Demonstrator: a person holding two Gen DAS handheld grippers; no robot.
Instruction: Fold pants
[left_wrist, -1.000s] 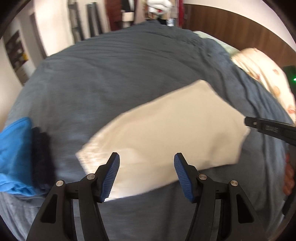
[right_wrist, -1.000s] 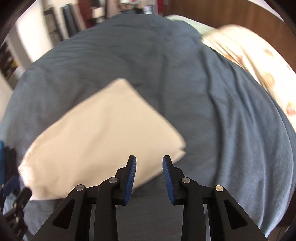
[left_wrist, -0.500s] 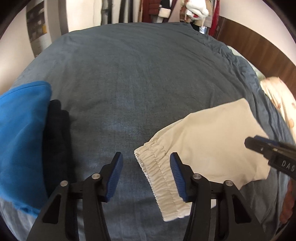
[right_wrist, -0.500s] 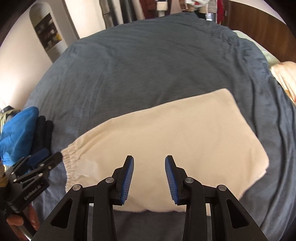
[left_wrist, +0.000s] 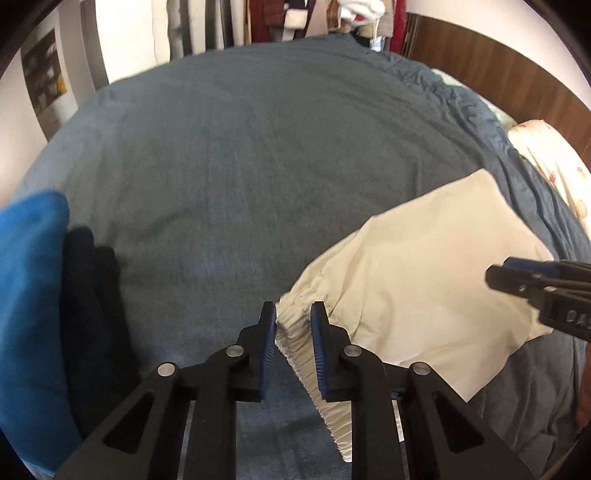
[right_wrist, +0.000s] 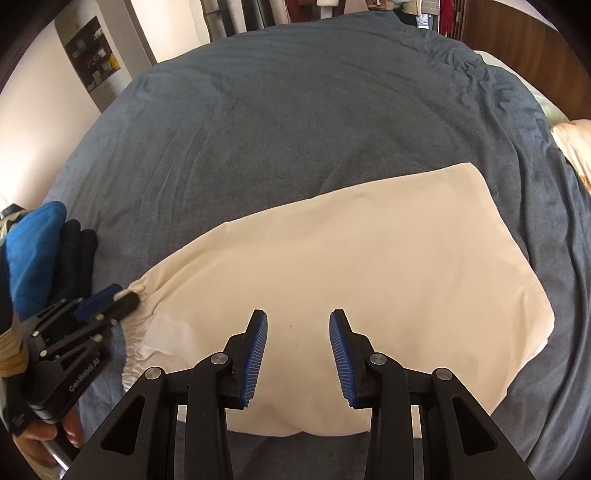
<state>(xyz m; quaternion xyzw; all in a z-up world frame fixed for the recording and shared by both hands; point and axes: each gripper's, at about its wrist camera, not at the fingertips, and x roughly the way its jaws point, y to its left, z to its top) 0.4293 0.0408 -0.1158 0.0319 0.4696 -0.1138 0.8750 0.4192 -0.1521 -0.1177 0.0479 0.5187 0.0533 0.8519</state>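
Observation:
Cream pants (left_wrist: 424, 288) lie folded flat on the grey-blue bedspread (left_wrist: 258, 147), with the gathered elastic waistband (left_wrist: 295, 332) at their left end. My left gripper (left_wrist: 293, 325) is at that waistband; its jaws are closing, the bunched elastic sits between the blue pads and they press on it. The right wrist view shows the same pinch at the left gripper (right_wrist: 122, 297). My right gripper (right_wrist: 298, 350) hovers open over the near middle of the pants (right_wrist: 351, 266), nothing between its fingers. Its tip (left_wrist: 517, 277) also shows at the pants' right edge.
A blue garment (left_wrist: 26, 295) and a black garment (left_wrist: 88, 295) lie stacked at the bed's left edge. A patterned pillow (left_wrist: 554, 166) and wooden headboard (left_wrist: 498, 74) are at the right. A hand (right_wrist: 48, 435) holds the left gripper. Hanging clothes stand beyond the bed.
My left gripper moved along the pants to the waistband end and its jaws narrowed onto the elastic. My right gripper shifted over the pants' middle, staying open.

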